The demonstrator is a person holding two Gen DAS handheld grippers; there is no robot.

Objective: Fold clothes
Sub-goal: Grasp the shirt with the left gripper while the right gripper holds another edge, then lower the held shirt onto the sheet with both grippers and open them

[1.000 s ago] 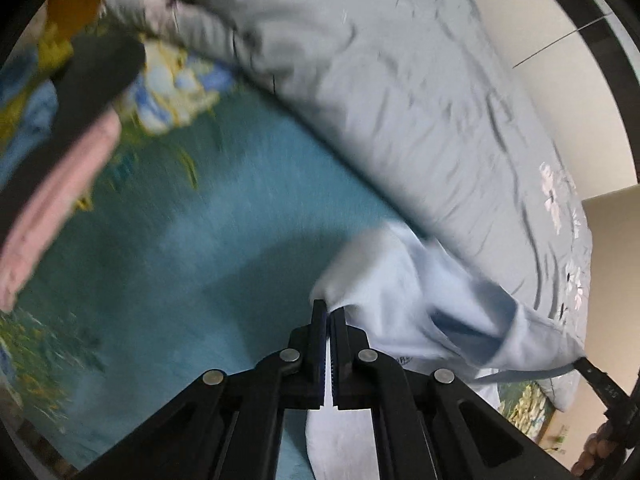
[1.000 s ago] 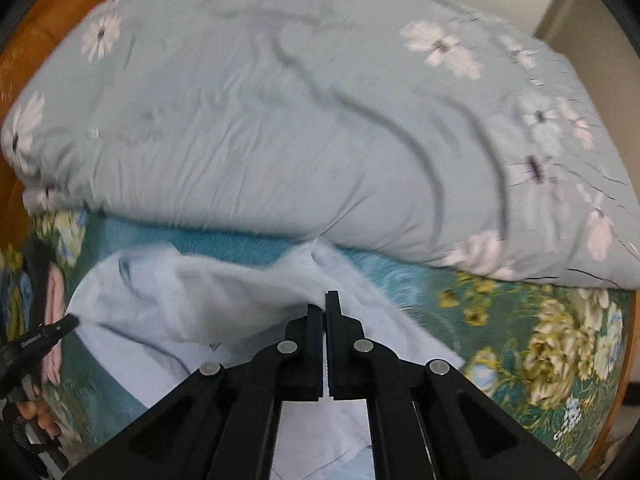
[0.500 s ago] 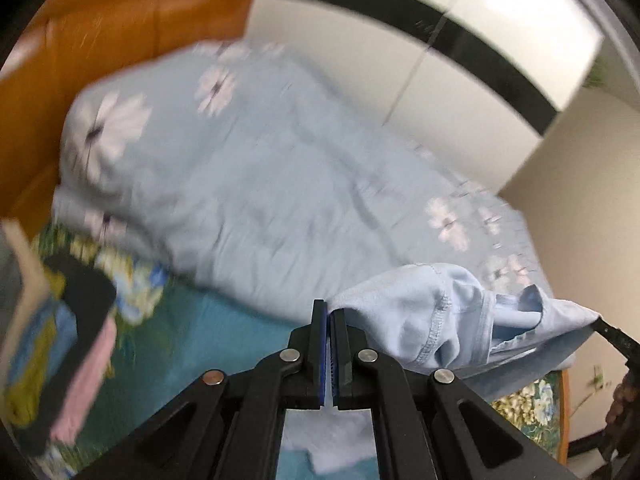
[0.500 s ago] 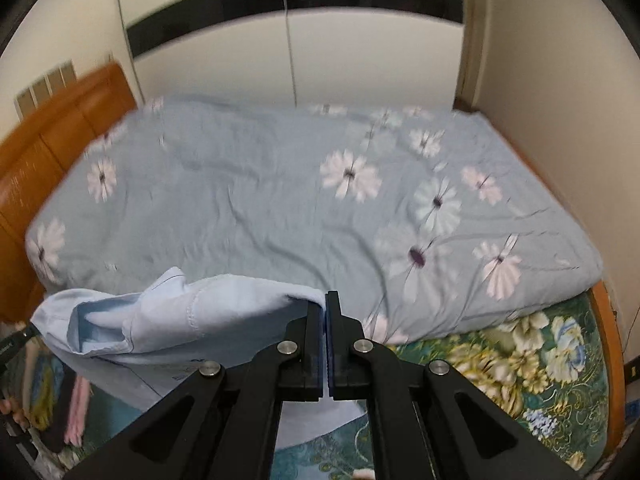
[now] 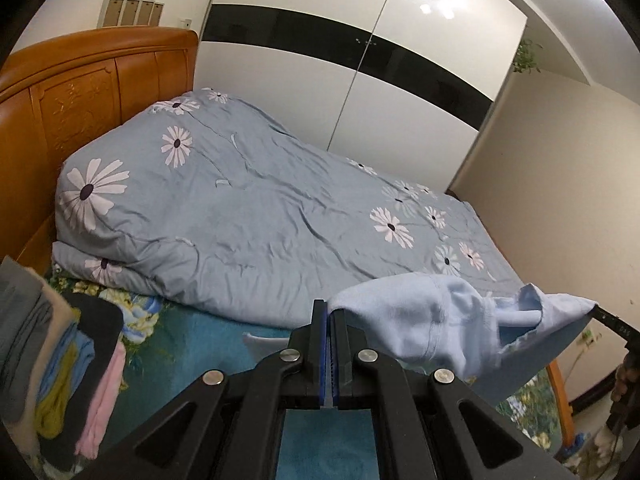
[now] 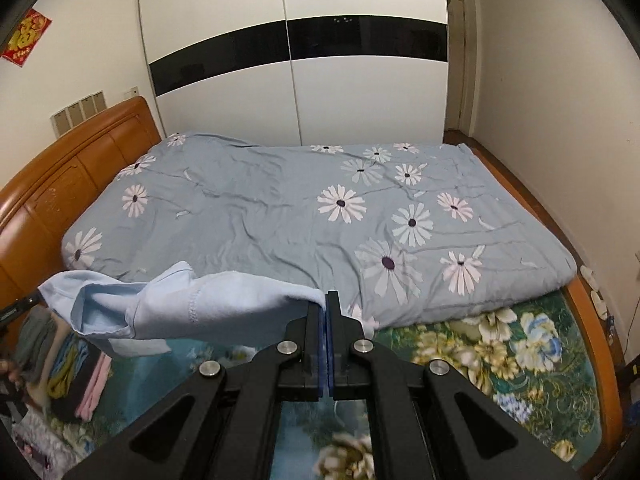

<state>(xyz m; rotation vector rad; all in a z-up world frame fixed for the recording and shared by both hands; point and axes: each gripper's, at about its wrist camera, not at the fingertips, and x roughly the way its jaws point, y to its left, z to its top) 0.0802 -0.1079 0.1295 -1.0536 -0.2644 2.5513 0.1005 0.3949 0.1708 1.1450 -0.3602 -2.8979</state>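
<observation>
A light blue shirt point(image 5: 448, 320) hangs stretched in the air between my two grippers, above the bed. My left gripper point(image 5: 329, 312) is shut on one end of it; the cloth runs right to the other gripper's tip point(image 5: 612, 320). In the right wrist view my right gripper point(image 6: 324, 304) is shut on the other end of the shirt point(image 6: 192, 304), which runs left to the left gripper's tip point(image 6: 20, 306). The shirt's lower part drops behind the jaws and is hidden.
A grey-blue daisy quilt point(image 6: 320, 216) covers the far side of the bed. The near strip is teal floral sheet point(image 6: 500, 352). A stack of folded clothes point(image 5: 60, 364) stands at the left by the orange headboard point(image 5: 80, 96). A white wardrobe point(image 6: 296, 52) is behind.
Both grippers have lifted the shirt from the sheet into the air and tilted up, so the views went from the bed surface to the quilt, headboard and wardrobe.
</observation>
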